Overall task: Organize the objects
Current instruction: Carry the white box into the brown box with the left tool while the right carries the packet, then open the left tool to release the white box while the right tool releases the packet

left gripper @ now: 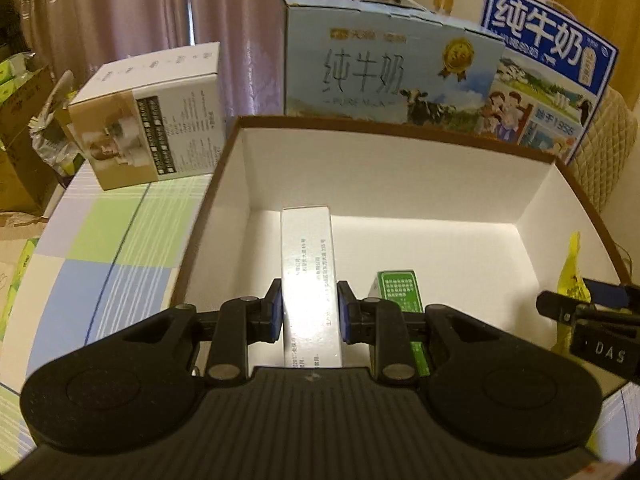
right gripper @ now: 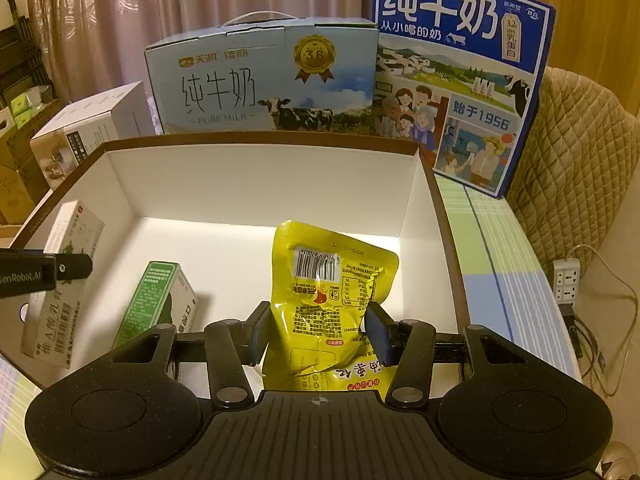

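A large open box point(right gripper: 260, 176) with white inner walls and a brown rim sits on a surface covered by a checked cloth point(left gripper: 120, 240) in pale green, blue and white. Both grippers reach over its near edge.

The left gripper point(left gripper: 310, 312) has its jaws clamped on the narrow sides of a long white carton point(left gripper: 308, 264), printed with small grey text, which points away toward the far wall of the box. In the right wrist view the same carton appears at the left, held above the box's left wall.

The right gripper point(right gripper: 318, 332) has its jaws closed on a yellow snack pouch point(right gripper: 332, 292), pinching its lower half; the pouch stands up inside the box, its barcode facing the camera.

A small green and white carton point(right gripper: 160, 300) lies on the box floor, between the two held items.

Behind the box stand a pale blue milk case point(right gripper: 260, 80) with a cow picture and a carry handle, and to its right a taller dark blue milk case point(right gripper: 460, 80). At the far left rests a white and brown product box point(left gripper: 156, 120). A white power strip point(right gripper: 566, 280) lies at the right edge, with pinkish curtains point(left gripper: 140, 8) behind
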Demonstrator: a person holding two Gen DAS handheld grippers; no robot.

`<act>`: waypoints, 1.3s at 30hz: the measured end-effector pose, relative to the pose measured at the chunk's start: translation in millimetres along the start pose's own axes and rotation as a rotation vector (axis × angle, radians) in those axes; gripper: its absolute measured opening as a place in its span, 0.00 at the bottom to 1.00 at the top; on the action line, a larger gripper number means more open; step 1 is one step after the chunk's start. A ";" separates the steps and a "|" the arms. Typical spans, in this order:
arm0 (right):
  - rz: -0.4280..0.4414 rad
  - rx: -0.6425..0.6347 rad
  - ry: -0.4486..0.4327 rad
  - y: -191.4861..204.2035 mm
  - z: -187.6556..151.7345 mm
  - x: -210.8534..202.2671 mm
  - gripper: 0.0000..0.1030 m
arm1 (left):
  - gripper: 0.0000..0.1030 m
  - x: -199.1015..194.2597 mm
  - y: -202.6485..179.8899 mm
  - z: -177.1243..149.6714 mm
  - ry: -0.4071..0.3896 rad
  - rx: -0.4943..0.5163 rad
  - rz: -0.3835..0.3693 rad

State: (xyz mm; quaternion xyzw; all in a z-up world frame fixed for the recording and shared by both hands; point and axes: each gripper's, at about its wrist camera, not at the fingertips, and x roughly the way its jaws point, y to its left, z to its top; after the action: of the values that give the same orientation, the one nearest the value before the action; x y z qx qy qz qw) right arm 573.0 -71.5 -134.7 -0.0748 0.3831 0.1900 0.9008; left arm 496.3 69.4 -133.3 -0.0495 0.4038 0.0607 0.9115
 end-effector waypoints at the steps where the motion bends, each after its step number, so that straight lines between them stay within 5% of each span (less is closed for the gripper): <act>1: -0.001 -0.003 -0.002 -0.2 -0.1 -0.2 0.46 | 0.22 0.9 -0.9 -0.4 0.003 0.005 -0.002; 14: -0.021 0.011 -0.007 -4.9 1.9 0.1 0.48 | 0.34 -0.6 -4.8 0.5 0.002 0.030 -0.013; 22: 0.011 0.051 -0.022 -9.9 7.2 -4.5 0.54 | 0.58 -3.1 -4.8 1.5 -0.007 0.025 0.003; 28: 0.023 0.053 -0.030 -9.4 8.9 -6.8 0.59 | 0.66 -5.0 -4.0 2.2 -0.013 0.023 0.008; 39: 0.047 0.054 -0.034 -5.4 7.3 -8.4 0.62 | 0.70 -6.5 -4.5 2.8 -0.012 0.023 0.011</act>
State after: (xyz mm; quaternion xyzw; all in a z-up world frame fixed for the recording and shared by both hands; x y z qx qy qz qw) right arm 574.7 -76.9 -123.6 -0.0381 0.3746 0.2018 0.9042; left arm 494.7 64.9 -126.4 -0.0363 0.3993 0.0612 0.9141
